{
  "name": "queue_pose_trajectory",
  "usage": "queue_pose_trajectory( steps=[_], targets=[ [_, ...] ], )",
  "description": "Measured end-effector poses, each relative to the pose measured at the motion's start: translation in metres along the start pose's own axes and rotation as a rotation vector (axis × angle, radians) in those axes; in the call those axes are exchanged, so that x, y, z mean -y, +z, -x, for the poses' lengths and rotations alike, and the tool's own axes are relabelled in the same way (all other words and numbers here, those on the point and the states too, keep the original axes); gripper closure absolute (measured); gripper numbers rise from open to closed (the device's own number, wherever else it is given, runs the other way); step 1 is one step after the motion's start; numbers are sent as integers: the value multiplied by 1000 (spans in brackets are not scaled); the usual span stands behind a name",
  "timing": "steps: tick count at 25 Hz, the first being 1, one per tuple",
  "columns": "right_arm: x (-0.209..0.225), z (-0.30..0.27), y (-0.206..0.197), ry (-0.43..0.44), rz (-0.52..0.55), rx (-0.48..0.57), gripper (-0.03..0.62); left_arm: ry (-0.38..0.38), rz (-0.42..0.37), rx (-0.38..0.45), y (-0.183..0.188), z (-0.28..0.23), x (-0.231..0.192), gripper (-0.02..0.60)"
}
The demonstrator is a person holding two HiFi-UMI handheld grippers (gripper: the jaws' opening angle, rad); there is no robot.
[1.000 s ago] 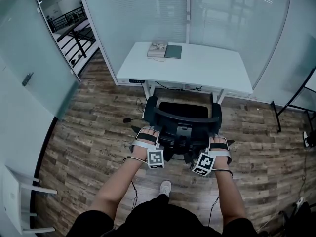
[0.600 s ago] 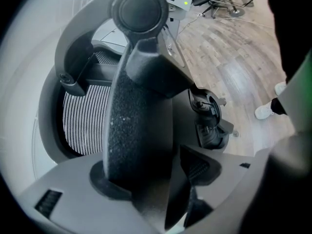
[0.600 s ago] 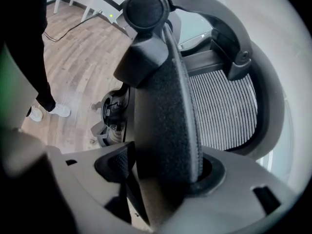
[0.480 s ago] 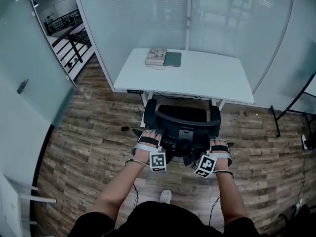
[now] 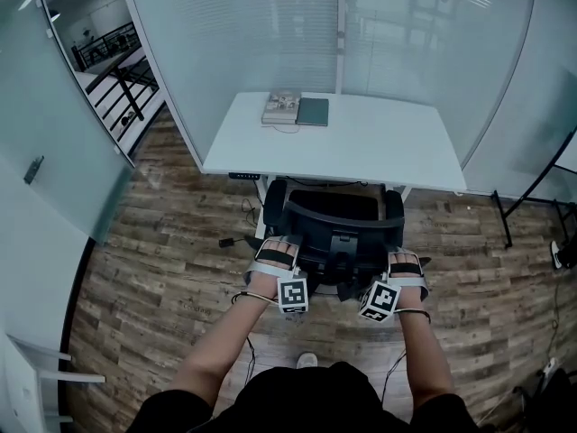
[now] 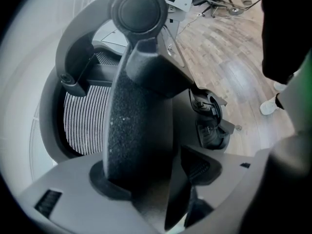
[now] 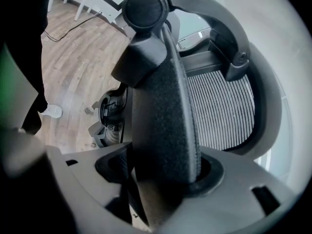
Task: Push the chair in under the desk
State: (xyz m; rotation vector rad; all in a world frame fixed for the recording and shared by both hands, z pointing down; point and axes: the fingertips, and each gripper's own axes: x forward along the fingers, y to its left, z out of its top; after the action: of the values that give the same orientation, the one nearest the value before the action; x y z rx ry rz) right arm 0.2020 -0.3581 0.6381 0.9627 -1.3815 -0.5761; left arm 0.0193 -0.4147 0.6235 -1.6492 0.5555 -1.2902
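A glass-walled office has a wood-plank floor (image 5: 162,269), and frosted partitions (image 5: 234,43) stand behind a white desk (image 5: 379,152). At the desk's far left corner lie a pale flat item (image 5: 281,106), either a book or a box, and a dark notebook (image 5: 314,112) just beside it. A cable (image 5: 236,233) trails on the floor near the desk's left leg.

The black chair (image 5: 338,215) faces the desk. Its armrests are at the desk's near edge, and its backrest is out over the floor on the person's side.

The left gripper (image 5: 278,246) is set against the left side of the chair's back with its jaws spread wide. The left gripper view shows the ribbed mesh of the backrest close by. The right gripper (image 5: 406,260) is set against the right side of the back. Its jaws have just been closing a little, yet they stand apart, and nothing shows pinched between them. A white shoe (image 5: 306,360) is planted on the planks behind the chair.
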Motion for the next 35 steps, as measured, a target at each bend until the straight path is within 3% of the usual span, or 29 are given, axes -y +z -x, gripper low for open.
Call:
queue_pose_trajectory(
  steps=[16,21,25,29,35],
  targets=[
    [25,-41,6,12,-8,27,278,5,31,8,-8,-39,-26,256],
    [35,-55,4,3,0,30,275,16,9,-5,-12,-55,-33,253],
    [42,-63,5,1,3,40,273,-17,62,12,-9,-60,-34,255],
    [52,-78,3,-3,5,50,275,34,23,-23,-14,-75,-47,255],
    [64,-105,0,10,4,68,275,37,37,-37,-17,-98,-61,255]
  ],
)
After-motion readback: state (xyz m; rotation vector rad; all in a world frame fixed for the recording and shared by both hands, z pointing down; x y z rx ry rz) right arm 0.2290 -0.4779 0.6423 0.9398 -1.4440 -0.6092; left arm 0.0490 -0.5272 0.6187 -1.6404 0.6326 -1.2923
